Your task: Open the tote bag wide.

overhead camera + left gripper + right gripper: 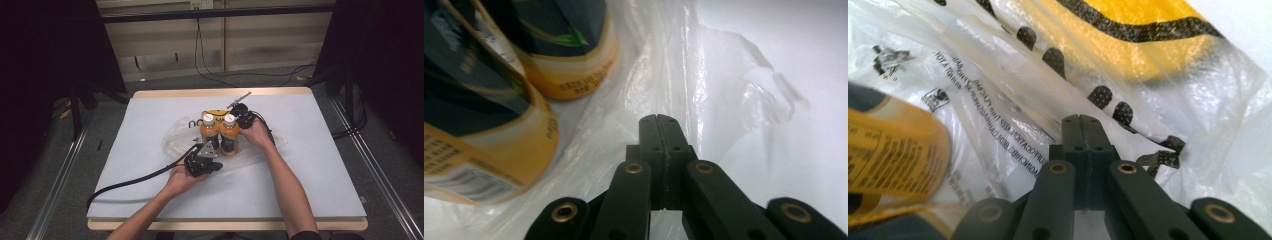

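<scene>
High view: two upright bottles (220,133) on clear bag (172,136), bench (310,175); left claw (216,166) clenched on film in front, right claw (242,121) clenched on film beside.

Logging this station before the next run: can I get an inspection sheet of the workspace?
Surface: pale table, wood edge showing.
Job's things: two orange bottles upright, side by side on a clear plastic bag with yellow-black print.
Clutter: nothing seen.
Grippers: left gripper near the bottles, jaws together; right gripper beside them, jaws together on the bag film.
Cables: black cable trails from the left gripper; wires on the floor behind.
Surroundings: dark curtains, floor rails.
</scene>
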A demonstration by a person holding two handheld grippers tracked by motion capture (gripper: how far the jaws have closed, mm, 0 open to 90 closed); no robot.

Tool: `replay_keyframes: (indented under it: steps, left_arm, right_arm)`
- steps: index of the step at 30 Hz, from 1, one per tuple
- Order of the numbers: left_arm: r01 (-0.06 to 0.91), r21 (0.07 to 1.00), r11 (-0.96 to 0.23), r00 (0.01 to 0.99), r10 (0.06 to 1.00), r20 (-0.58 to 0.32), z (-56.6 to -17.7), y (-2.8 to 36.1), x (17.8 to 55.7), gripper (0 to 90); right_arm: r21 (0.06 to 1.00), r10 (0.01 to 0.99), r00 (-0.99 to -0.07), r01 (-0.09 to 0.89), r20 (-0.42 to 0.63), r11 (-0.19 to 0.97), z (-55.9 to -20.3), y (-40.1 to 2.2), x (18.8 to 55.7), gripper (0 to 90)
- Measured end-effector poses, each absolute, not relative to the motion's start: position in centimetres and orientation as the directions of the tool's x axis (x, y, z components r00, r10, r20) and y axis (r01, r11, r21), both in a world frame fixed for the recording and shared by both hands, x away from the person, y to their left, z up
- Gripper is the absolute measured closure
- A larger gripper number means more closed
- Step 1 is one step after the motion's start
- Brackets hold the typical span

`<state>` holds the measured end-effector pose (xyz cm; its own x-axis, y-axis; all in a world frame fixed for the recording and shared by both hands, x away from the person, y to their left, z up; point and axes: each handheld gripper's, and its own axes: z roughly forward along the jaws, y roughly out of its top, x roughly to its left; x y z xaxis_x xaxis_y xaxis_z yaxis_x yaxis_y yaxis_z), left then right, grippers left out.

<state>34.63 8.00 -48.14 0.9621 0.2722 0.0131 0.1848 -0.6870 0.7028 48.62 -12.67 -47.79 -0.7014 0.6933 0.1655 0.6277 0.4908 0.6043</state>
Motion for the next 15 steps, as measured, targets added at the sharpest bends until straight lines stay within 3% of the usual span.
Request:
replay_keyframes:
  steps: [15]
  left_arm:
    - [0.187, 0.709, -0.679, 0.966, 0.258, -0.008, -48.2, 8.4, 34.1, 90.0]
  right_arm:
    - [0.611, 0.731, -0.665, 0.645, 0.151, 0.460, -47.9, -11.9, 50.0, 90.0]
